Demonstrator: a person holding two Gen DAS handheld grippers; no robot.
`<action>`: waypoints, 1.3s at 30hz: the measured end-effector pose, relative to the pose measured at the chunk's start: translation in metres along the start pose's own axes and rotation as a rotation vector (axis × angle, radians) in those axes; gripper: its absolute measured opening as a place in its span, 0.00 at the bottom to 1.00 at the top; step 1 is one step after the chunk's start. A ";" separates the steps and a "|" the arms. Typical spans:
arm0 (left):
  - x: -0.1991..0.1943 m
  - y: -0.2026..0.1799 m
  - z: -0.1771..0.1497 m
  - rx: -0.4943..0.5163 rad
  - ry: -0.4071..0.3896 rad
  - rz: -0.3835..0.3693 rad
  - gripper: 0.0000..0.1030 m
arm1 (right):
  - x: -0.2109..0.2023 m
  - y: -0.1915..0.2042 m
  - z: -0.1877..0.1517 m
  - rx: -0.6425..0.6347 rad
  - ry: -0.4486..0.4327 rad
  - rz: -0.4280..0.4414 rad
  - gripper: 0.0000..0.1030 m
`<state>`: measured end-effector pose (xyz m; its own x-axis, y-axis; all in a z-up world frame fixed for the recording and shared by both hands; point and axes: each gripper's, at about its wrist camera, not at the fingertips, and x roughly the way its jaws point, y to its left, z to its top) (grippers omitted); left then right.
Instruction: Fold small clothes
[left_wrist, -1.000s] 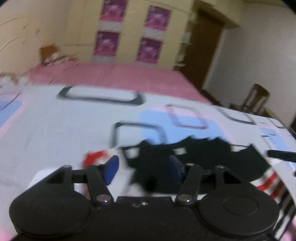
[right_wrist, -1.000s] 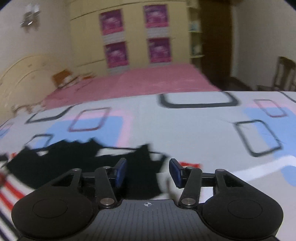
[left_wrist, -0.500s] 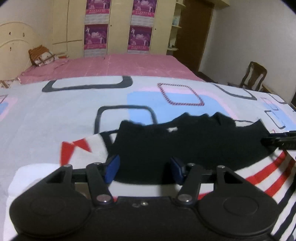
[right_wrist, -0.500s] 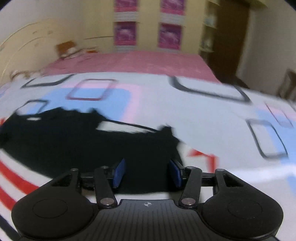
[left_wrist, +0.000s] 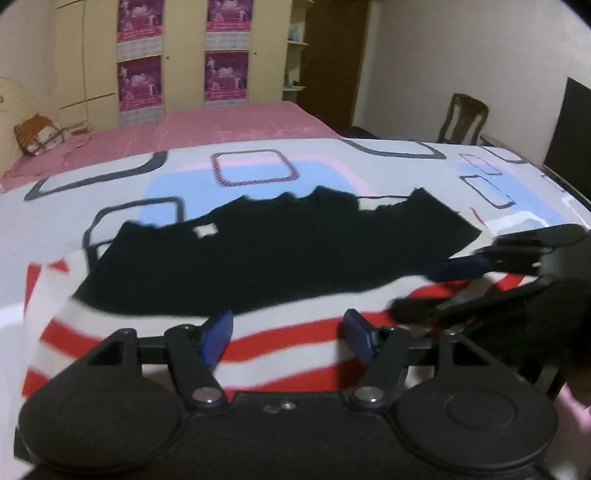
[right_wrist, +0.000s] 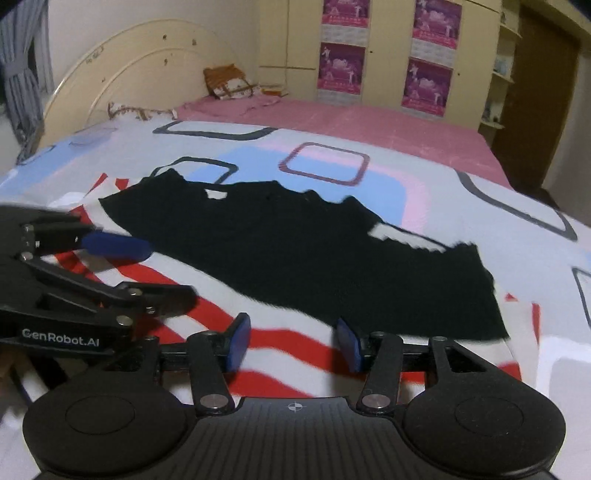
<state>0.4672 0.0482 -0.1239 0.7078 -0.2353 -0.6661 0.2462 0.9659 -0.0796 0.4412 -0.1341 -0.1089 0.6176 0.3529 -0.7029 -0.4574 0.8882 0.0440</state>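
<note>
Left tool jaws apart, just been widening, nothing pinched; striped cloth beneath. Right tool jaws apart, empty, above same stripes. Black garment flat at 12 o'clock on bed. Left view alone: chair at 2 o'clock. Right view alone: headboard at 10 o'clock.
</note>
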 end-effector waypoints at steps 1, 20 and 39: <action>-0.005 0.006 -0.004 -0.007 -0.003 0.008 0.66 | -0.008 -0.009 -0.004 0.014 -0.001 -0.019 0.49; -0.054 -0.036 -0.045 0.039 0.013 0.041 0.62 | -0.062 0.044 -0.052 -0.005 0.035 -0.058 0.49; -0.117 0.032 -0.089 -0.045 0.028 0.255 0.58 | -0.130 -0.052 -0.114 0.218 0.098 -0.227 0.49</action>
<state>0.3337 0.1161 -0.1142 0.7247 0.0185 -0.6889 0.0321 0.9976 0.0606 0.3113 -0.2595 -0.1008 0.6190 0.1178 -0.7765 -0.1607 0.9868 0.0216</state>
